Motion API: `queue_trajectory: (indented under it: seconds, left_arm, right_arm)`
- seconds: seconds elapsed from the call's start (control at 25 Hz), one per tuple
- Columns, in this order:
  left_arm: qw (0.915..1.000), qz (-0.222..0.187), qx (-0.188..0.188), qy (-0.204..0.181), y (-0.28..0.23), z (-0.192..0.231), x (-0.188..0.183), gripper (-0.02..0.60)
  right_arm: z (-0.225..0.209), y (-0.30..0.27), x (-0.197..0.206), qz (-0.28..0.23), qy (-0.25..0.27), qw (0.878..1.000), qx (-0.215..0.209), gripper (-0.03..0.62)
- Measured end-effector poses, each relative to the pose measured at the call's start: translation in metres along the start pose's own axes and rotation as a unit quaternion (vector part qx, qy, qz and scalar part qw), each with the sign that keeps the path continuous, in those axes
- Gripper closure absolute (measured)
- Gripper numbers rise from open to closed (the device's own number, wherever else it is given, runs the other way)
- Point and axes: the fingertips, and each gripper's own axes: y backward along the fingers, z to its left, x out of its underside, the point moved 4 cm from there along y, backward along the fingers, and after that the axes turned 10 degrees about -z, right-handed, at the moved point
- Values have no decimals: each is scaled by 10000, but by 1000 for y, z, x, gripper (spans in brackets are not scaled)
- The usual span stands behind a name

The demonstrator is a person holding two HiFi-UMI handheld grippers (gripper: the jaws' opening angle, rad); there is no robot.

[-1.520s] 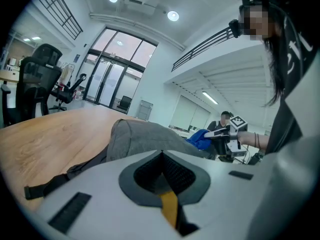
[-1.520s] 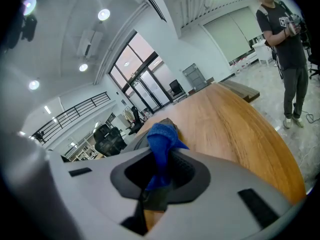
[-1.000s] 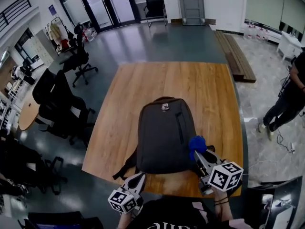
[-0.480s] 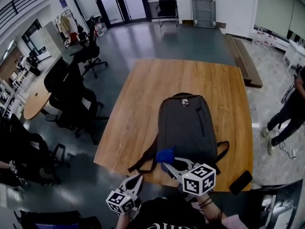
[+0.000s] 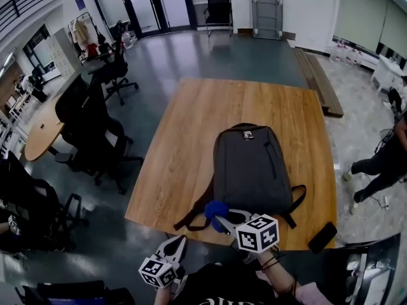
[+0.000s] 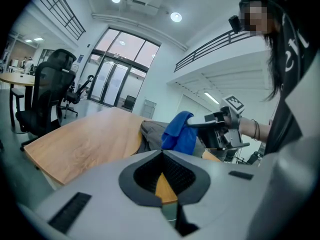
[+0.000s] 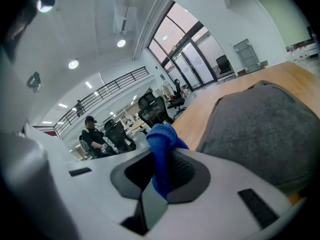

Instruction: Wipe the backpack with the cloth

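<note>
A dark grey backpack [image 5: 251, 170] lies flat on the wooden table [image 5: 191, 138], top handle pointing away from me. My right gripper [image 5: 219, 216] is shut on a blue cloth [image 5: 215, 208] at the backpack's near left corner, by the table's front edge. In the right gripper view the cloth [image 7: 161, 139] bunches between the jaws of the right gripper [image 7: 162, 156], with the backpack [image 7: 260, 124] to its right. My left gripper [image 5: 173, 250] hangs below the table's front edge, off the backpack. In its own view the left gripper [image 6: 162, 154] is shut on nothing, and the cloth [image 6: 180, 134] shows ahead.
A black phone [image 5: 322, 236] lies at the table's near right corner. Backpack straps [image 5: 191, 218] trail toward the front edge. Black office chairs [image 5: 95, 138] stand to the left, and a person [image 5: 381, 164] stands on the floor at the right.
The right gripper has carried the cloth leftward across the backpack's near end, from its right corner to its left corner. The left gripper stays low near the front edge.
</note>
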Motion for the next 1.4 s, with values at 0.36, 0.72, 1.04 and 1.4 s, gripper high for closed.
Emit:
queue_trajectory:
  seconds: [0.36,0.72,1.04,1.4]
  left_arm:
    - [9983,-52,574,15,-51,-23,14,583]
    - [9947,79,1022,-23,-77,-55,14,583]
    - [9952,112,968,-21,-72,-55,18,583]
    - [9968,163,786,-38,-27,-54,27,583]
  right_arm:
    - [-99,98,-13,-580,-373,9883,1358,539]
    - [-167,215,-14,-1108,-649,9521,2774,539]
    - [-180,250,-6,-1349,-779,9377,3106,539]
    - [-148,257,1,-1503,-658,9404,2978,539]
